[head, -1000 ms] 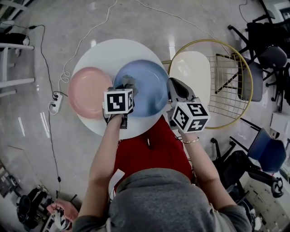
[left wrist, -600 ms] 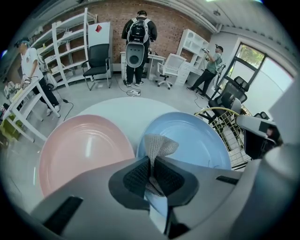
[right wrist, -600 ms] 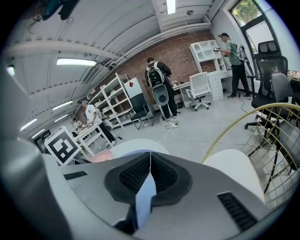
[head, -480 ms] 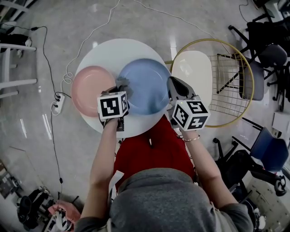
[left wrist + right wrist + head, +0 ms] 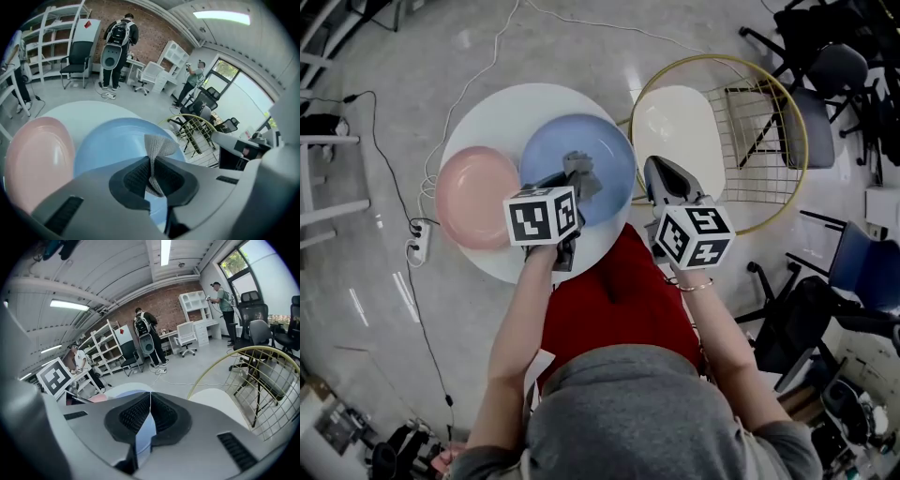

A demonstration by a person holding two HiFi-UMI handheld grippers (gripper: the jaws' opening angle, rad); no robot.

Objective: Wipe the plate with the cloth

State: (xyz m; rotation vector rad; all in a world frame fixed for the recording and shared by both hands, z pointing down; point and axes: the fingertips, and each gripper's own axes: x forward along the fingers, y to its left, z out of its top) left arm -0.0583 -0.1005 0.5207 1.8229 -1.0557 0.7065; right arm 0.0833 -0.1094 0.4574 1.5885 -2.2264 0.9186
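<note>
A blue plate [image 5: 605, 141] lies on the round white table [image 5: 502, 112], with a pink plate [image 5: 473, 197] to its left. My left gripper [image 5: 572, 180] is shut on a grey knitted cloth [image 5: 581, 173], which rests on the middle of the blue plate. In the left gripper view the cloth [image 5: 157, 145] stands pinched between the jaws of the left gripper [image 5: 151, 161] above the blue plate [image 5: 108, 145], and the pink plate [image 5: 37, 159] shows at left. My right gripper [image 5: 652, 169] hangs shut beside the plate's right rim. The right gripper [image 5: 150, 397] has nothing visible between its pads.
A cream oval tabletop [image 5: 680, 127] inside a gold wire frame [image 5: 769, 131] stands right of the white table. A power strip [image 5: 417, 250] and cables lie on the floor at left. Office chairs [image 5: 825, 66] crowd the right side. People stand far off by the shelves [image 5: 119, 37].
My left gripper has slid the cloth from the blue plate's left edge back toward its middle. The right gripper has stayed beside the right rim. The head camera has shifted slightly.
</note>
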